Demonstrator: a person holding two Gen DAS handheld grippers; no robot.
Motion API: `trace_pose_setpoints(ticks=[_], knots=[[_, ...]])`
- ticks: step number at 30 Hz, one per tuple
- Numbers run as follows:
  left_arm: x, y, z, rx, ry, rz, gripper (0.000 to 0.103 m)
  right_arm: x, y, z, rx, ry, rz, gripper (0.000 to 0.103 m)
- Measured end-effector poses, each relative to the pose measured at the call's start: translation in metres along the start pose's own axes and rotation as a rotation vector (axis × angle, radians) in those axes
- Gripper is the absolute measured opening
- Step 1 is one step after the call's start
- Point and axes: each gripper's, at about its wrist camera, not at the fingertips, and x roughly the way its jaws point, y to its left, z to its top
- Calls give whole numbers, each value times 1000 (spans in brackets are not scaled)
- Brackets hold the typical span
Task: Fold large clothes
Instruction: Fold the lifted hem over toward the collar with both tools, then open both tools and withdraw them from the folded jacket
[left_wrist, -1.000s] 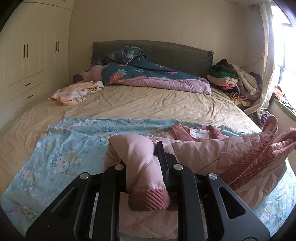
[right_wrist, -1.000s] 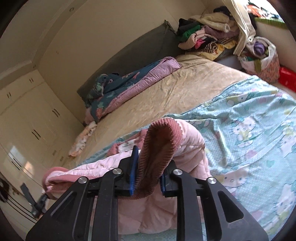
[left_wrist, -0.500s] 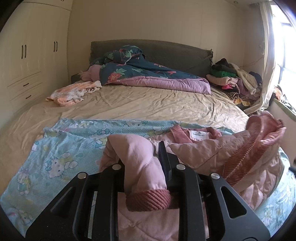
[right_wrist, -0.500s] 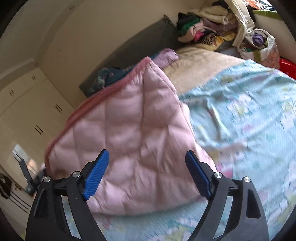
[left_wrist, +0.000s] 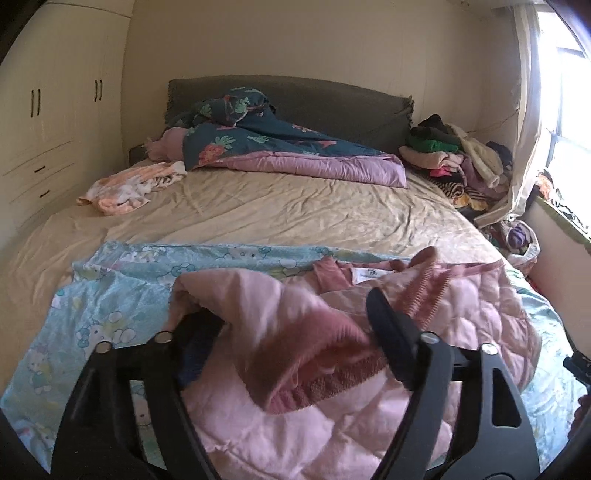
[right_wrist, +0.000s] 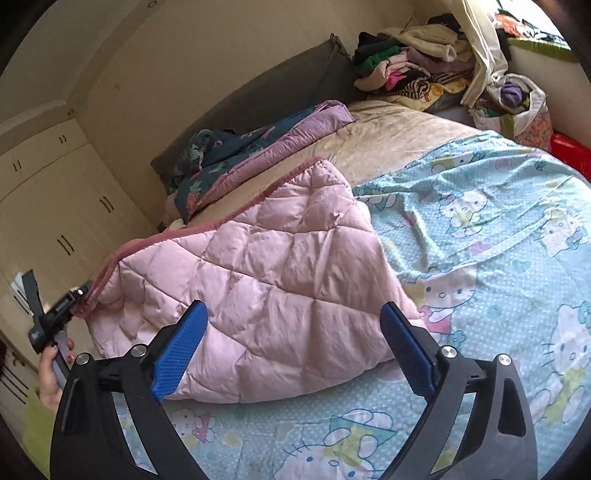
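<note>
Left wrist view first: our left gripper (left_wrist: 291, 325) stands with its jaws spread wide, and the ribbed cuff (left_wrist: 332, 373) of a sleeve lies loose between them, draped rather than pinched. The pink quilted jacket (left_wrist: 461, 314) sits on the cartoon-print sheet (left_wrist: 110, 314) at the near end of the bed (left_wrist: 295, 214), its collar label showing toward one o'clock of the gripper.

Over to the right wrist view: our right gripper (right_wrist: 295, 347) is also spread wide, blue pads apart, gripping nothing, hovering just short of the jacket (right_wrist: 258, 280). From here the jacket reads as one doubled slab, quilted back upward, ribbed hem running along its edge toward ten and eleven o'clock.

So where do we stand? We judge the first fold as laid: one side is over the body and the sleeve is brought in. What is left looks like tucking that sleeve flat, smoothing the puffy bulk, then at least one more fold to make a compact packet. The clothes pile (right_wrist: 406, 62) at one o'clock sits unfolded too.
</note>
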Motion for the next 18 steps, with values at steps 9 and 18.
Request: trace_pose_setpoints(ticks=[9, 18], knots=[[-36, 10, 3, 37, -108, 56, 94, -5, -2, 1, -30, -7, -62, 96], [-36, 59, -32, -29, -52, 101, 94, 10, 1, 0, -114, 3, -137, 98]])
